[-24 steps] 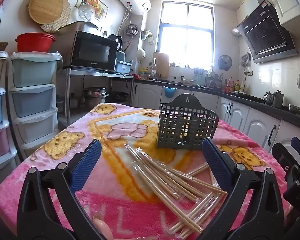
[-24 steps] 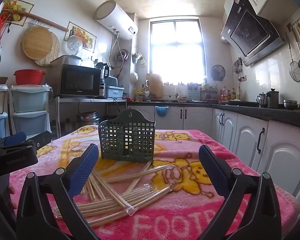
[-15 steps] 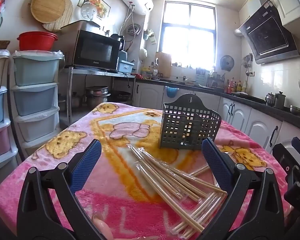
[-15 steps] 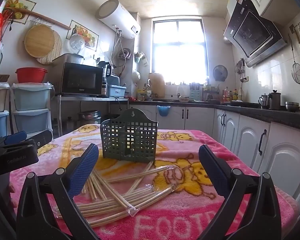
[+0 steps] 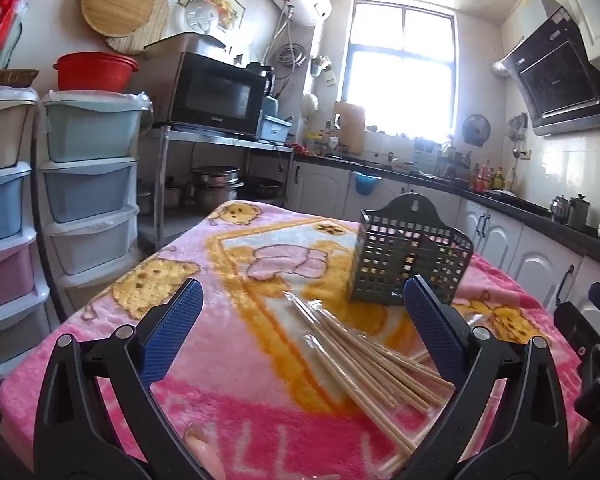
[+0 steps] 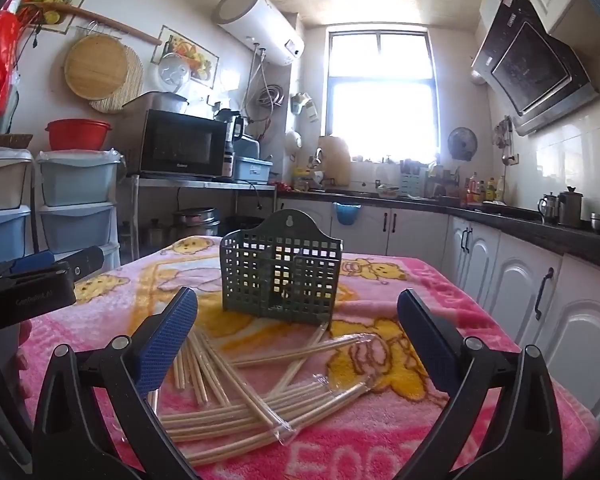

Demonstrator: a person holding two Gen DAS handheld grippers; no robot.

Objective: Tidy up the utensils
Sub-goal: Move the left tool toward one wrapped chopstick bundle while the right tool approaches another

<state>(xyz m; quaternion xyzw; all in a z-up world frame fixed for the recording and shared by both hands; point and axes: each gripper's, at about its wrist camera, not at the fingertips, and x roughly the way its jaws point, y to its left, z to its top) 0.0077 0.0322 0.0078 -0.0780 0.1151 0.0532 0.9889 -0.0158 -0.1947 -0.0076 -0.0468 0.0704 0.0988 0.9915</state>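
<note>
A: Nearest the lens, how do the tongs stand?

B: The left gripper point(image 5: 302, 312) has its blue-padded black fingers spread wide with nothing between the pads. The right gripper point(image 6: 298, 320) is the same, jaws fully apart and gripping nothing. Both hover just above the table, tilted slightly down. A fingertip point(image 5: 200, 446) of the person shows at the bottom edge of the left view.

A: And the utensils?

B: The pale wooden chopsticks in clear plastic sleeves point(image 6: 240, 396) lie in a loose, crossed heap on the pink plush blanket with yellow bear prints point(image 6: 380, 440) that covers the table. In the left view the heap point(image 5: 364, 360) lies toward that gripper's right finger.

A: Beyond them?

B: The dark green plastic lattice utensil basket point(image 6: 281, 270) stands upright on the blanket just behind the heap; whether any stick tip touches its base I cannot tell. It looks empty.

A: Farther back?

B: A black microwave oven point(image 6: 182, 148) on a metal shelf at left, white cabinets point(image 6: 520, 280) at right, and a bright window point(image 6: 382, 100) at the far wall.
</note>
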